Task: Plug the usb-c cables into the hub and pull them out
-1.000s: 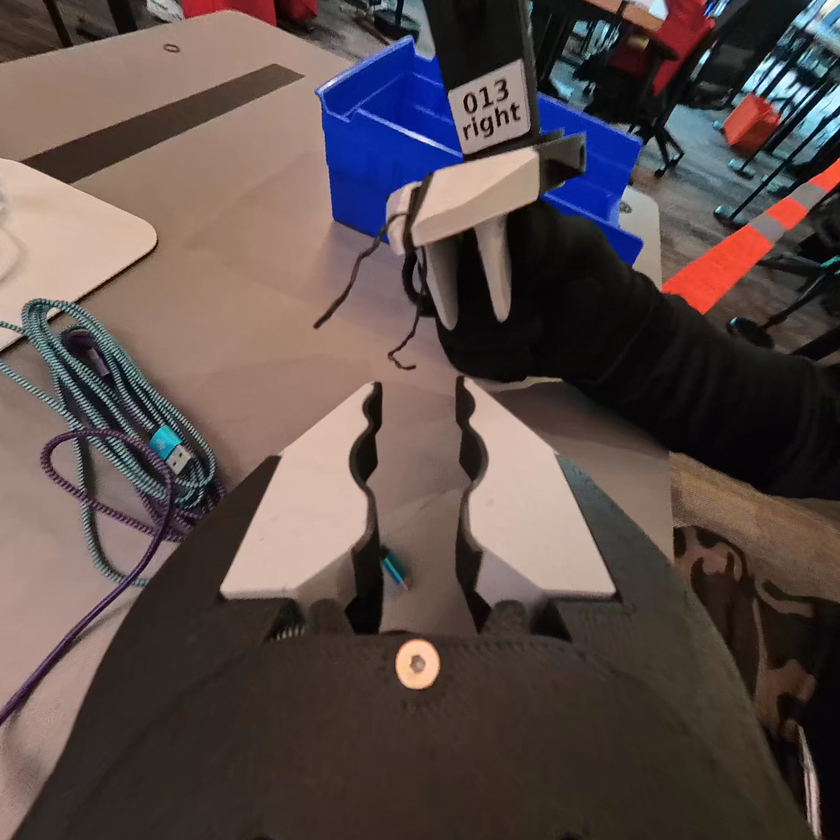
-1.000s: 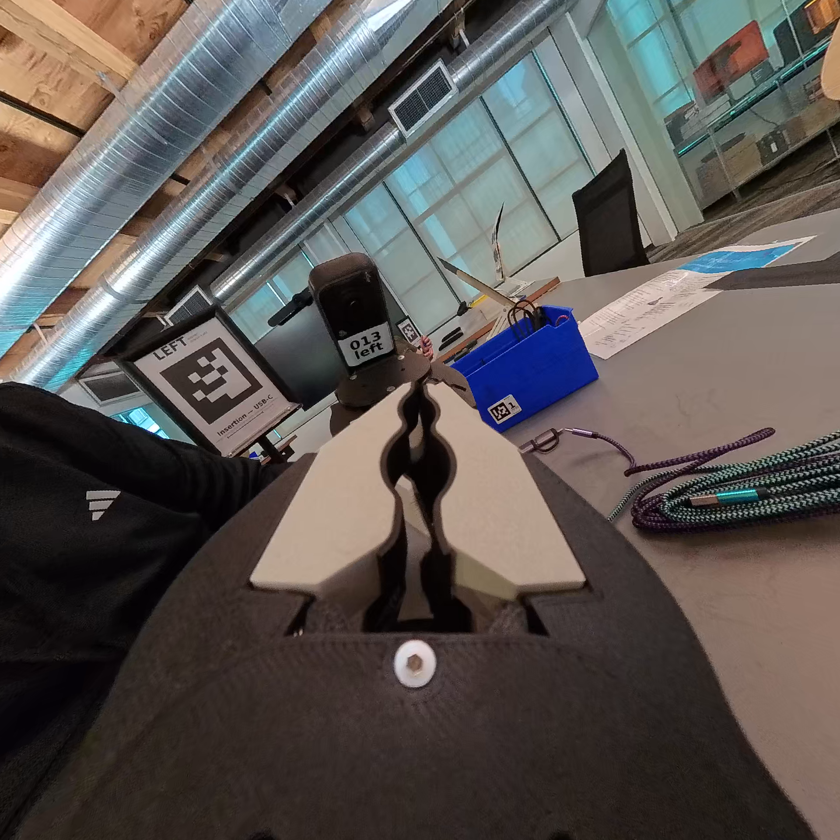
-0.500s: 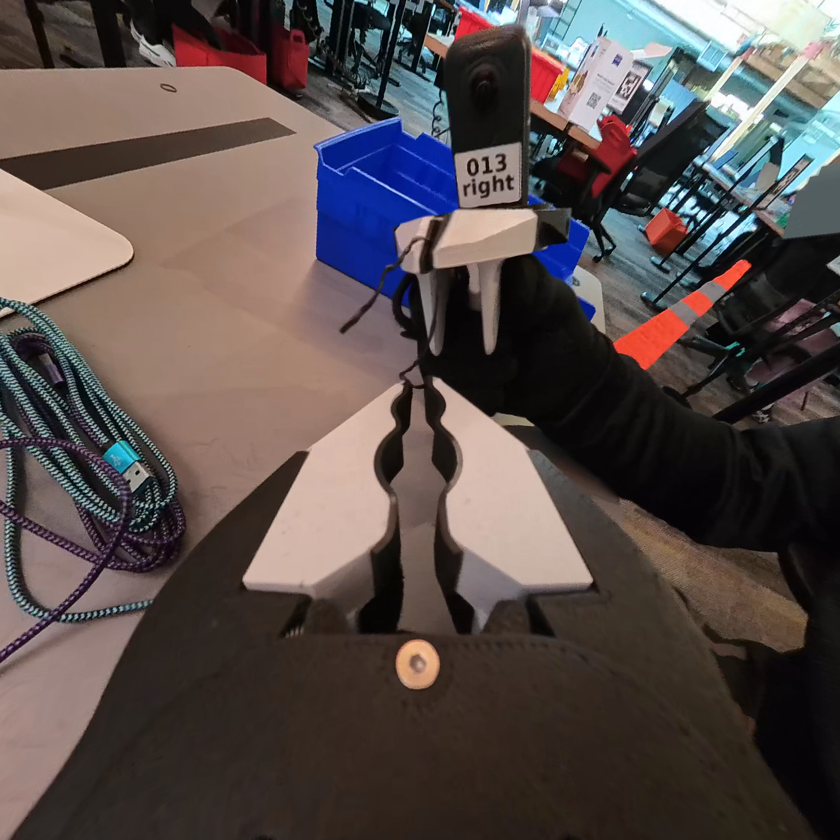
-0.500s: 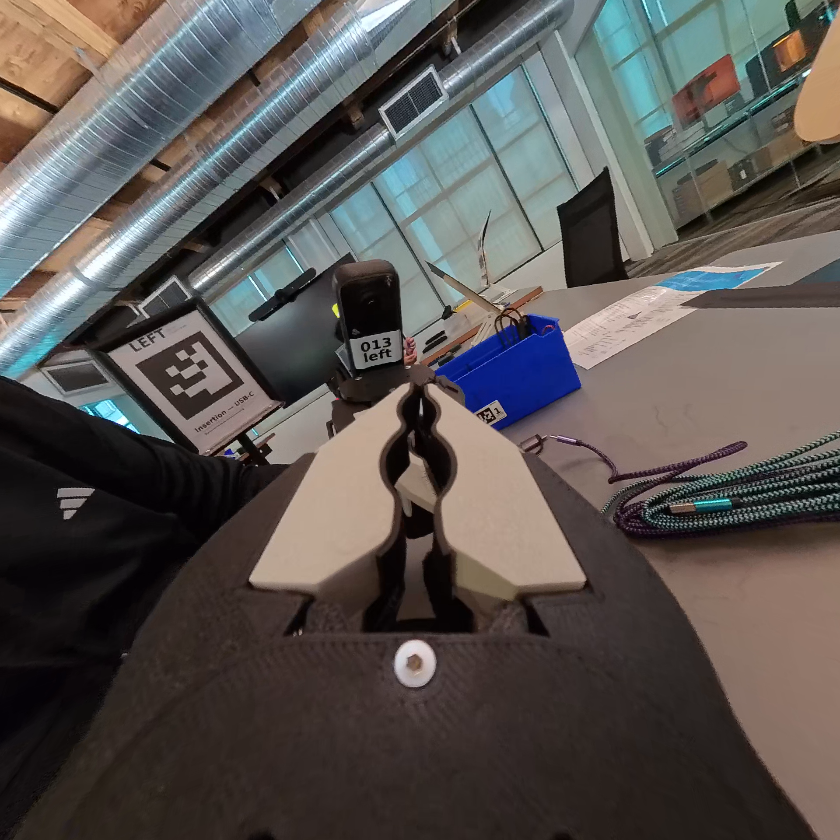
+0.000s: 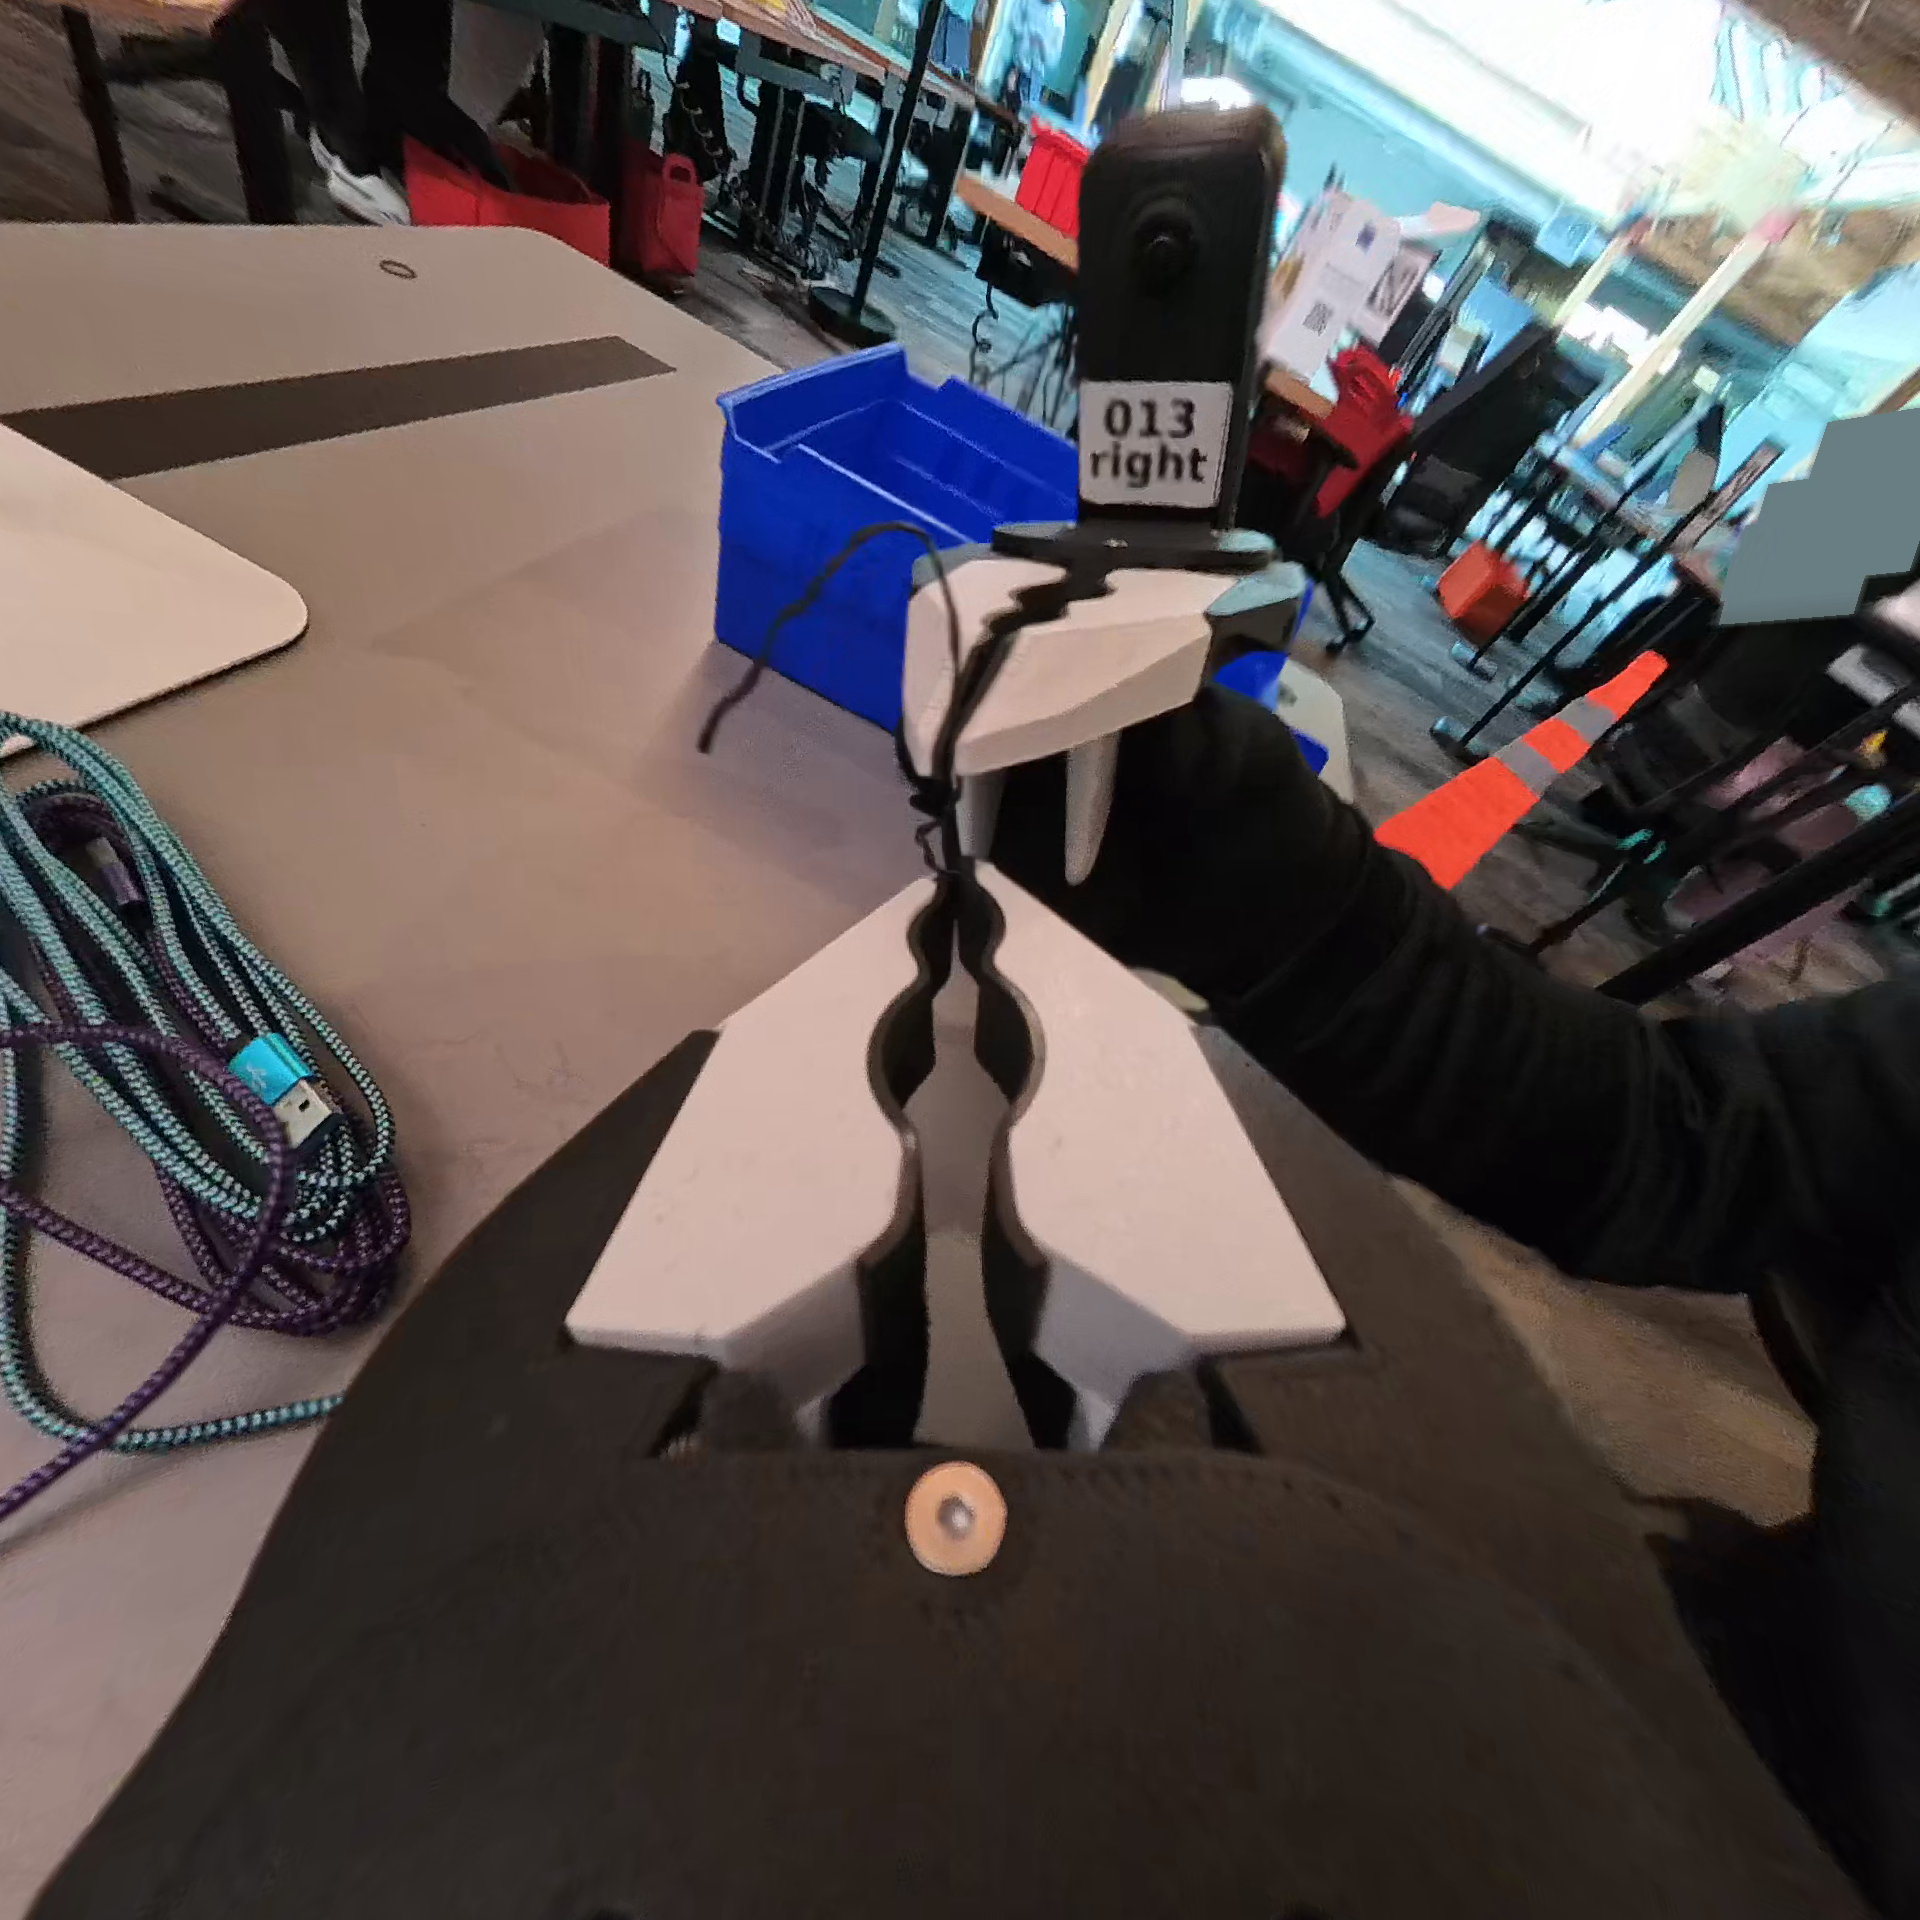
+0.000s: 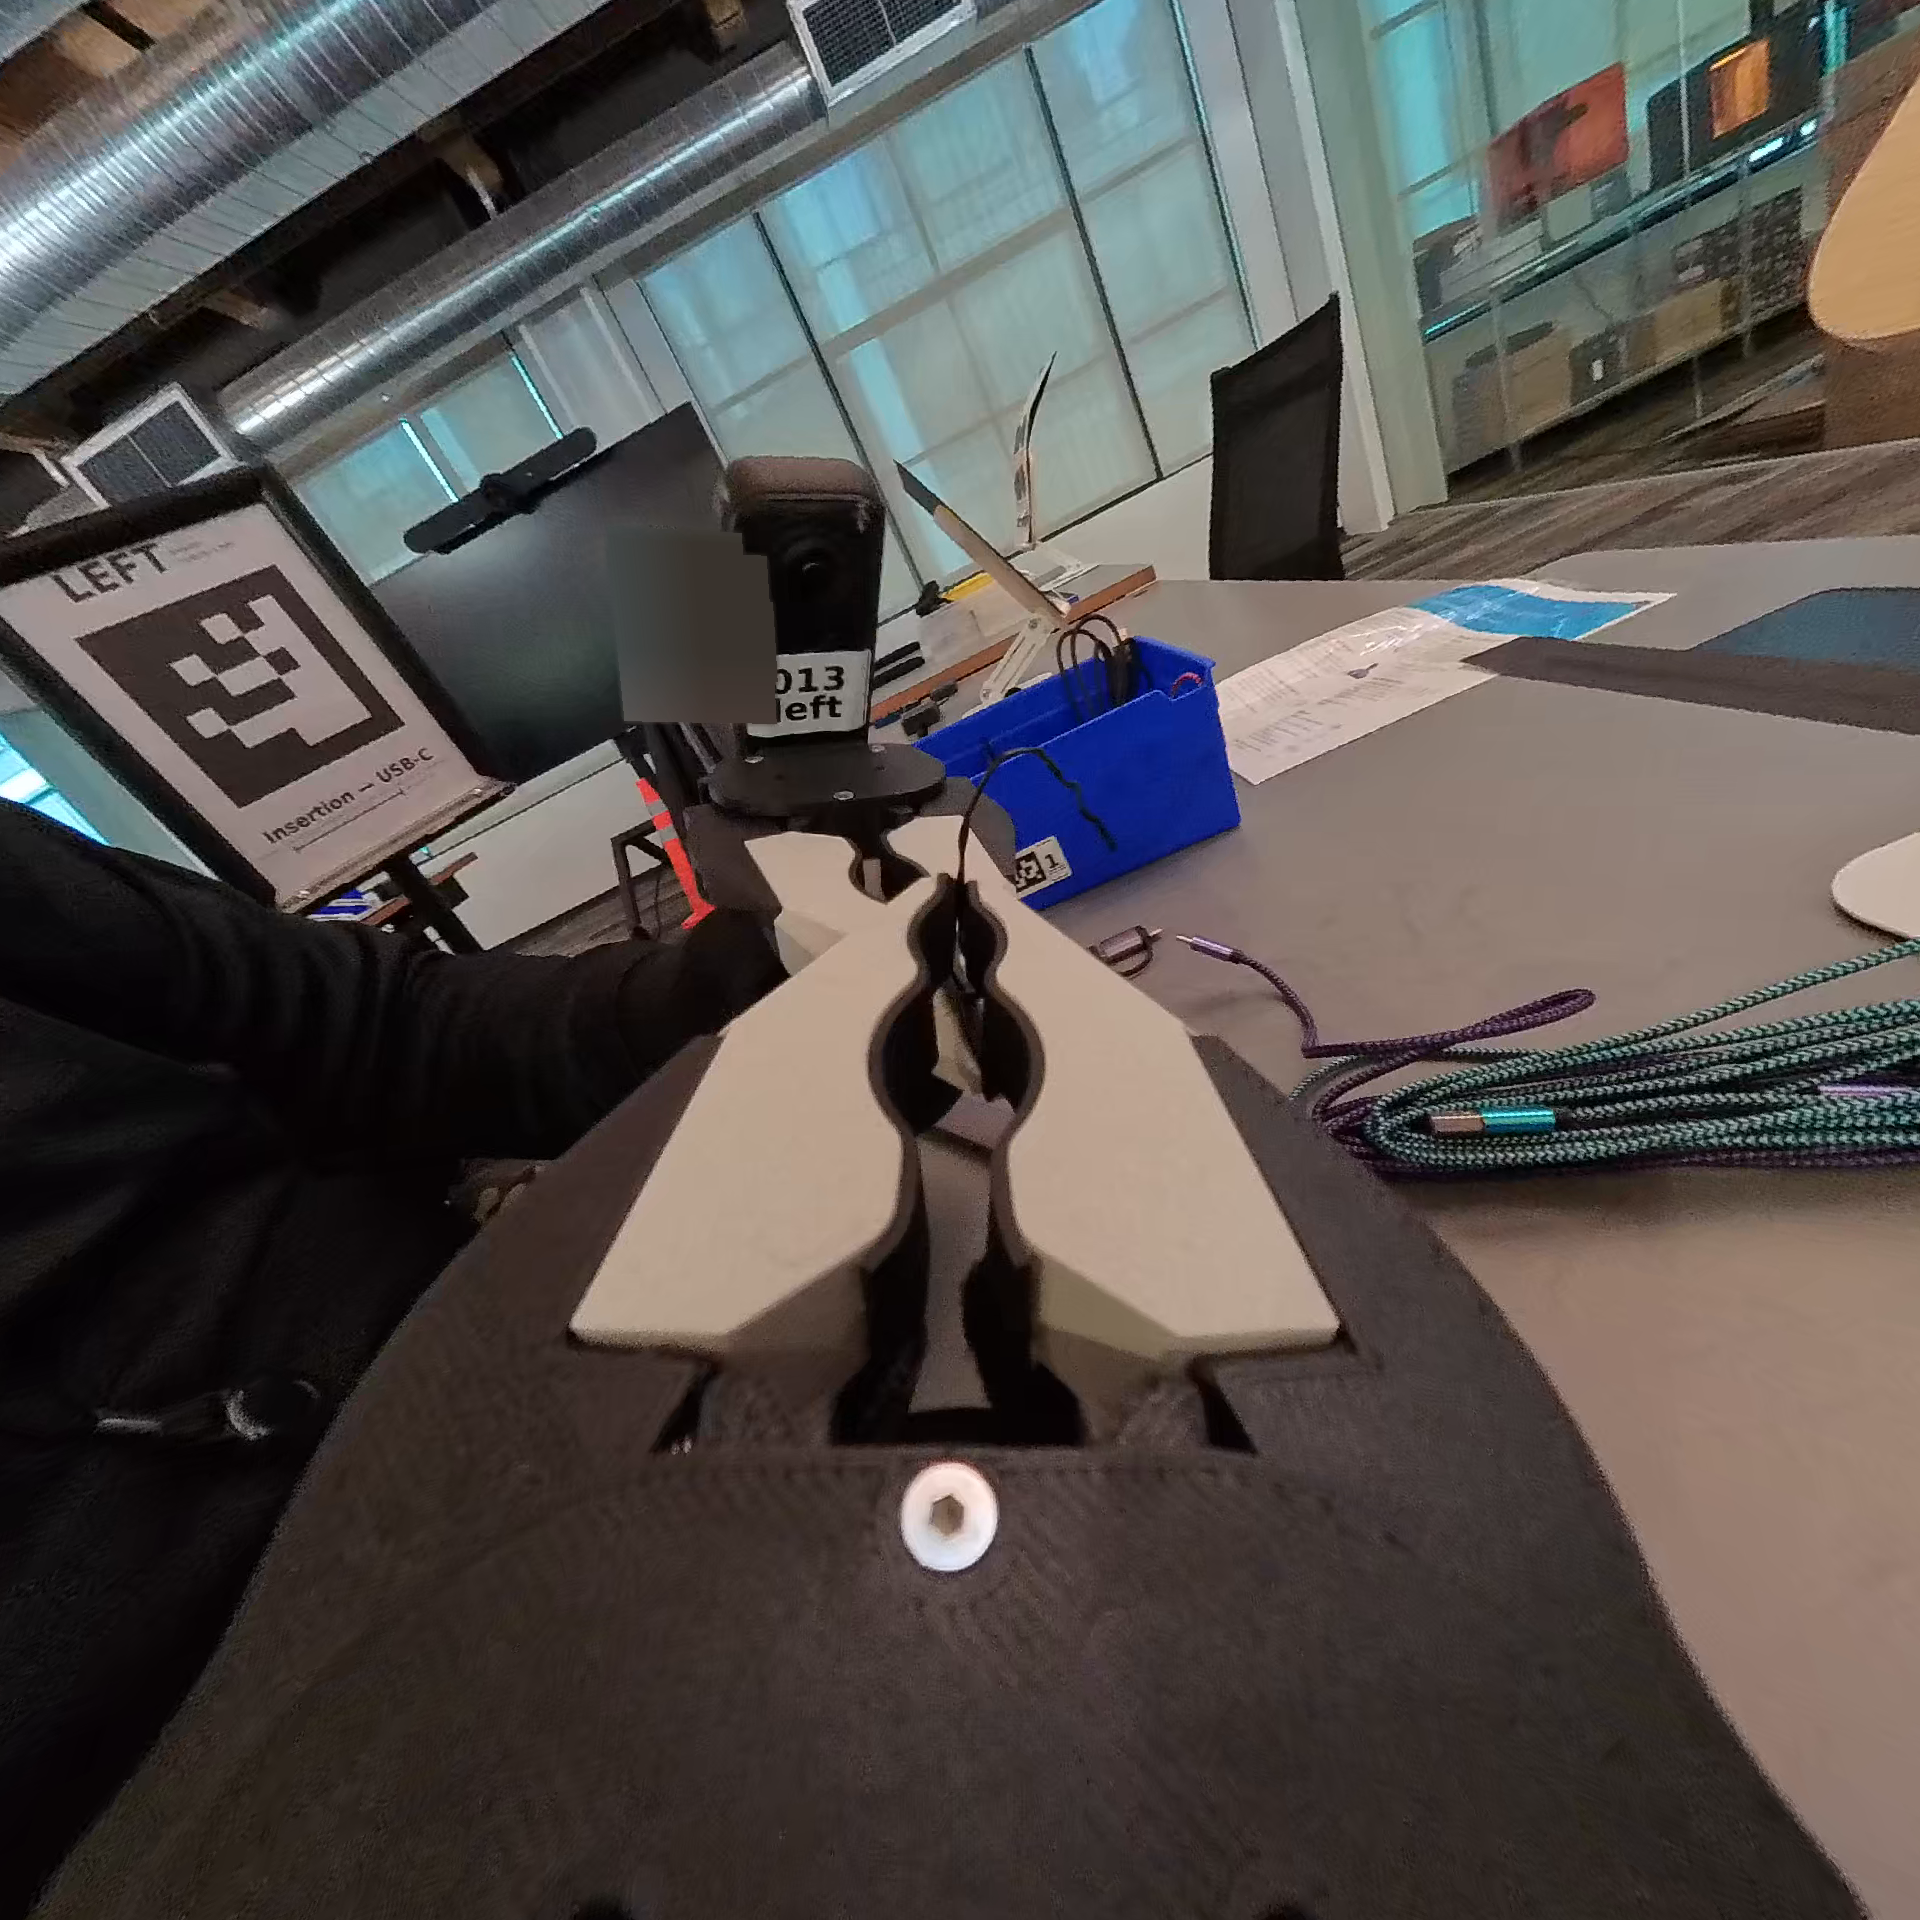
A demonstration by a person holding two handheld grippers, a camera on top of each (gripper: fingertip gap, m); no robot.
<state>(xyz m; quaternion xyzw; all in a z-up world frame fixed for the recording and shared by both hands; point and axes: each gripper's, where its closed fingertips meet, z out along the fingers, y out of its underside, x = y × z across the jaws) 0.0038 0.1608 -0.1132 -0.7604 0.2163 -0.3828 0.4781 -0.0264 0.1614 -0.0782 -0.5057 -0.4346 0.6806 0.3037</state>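
Both tongs raised above the table (image 5: 540,790), tips meeting. The left tongs (image 5: 951,899) are closed on the lower end of a thin black twisted tie (image 5: 940,727); the right tongs (image 6: 951,899), facing them, are closed on the same tie. The braided usb-c cables (image 5: 187,1122) lie coiled on the table to the left of the left tongs, with a purple plug end (image 6: 1210,948) loose beyond the right tongs' tips, before the blue bin (image 6: 1122,779). No hub is visible. Judged step: freeing the tie; pull gently apart, then release it clear of the coil.
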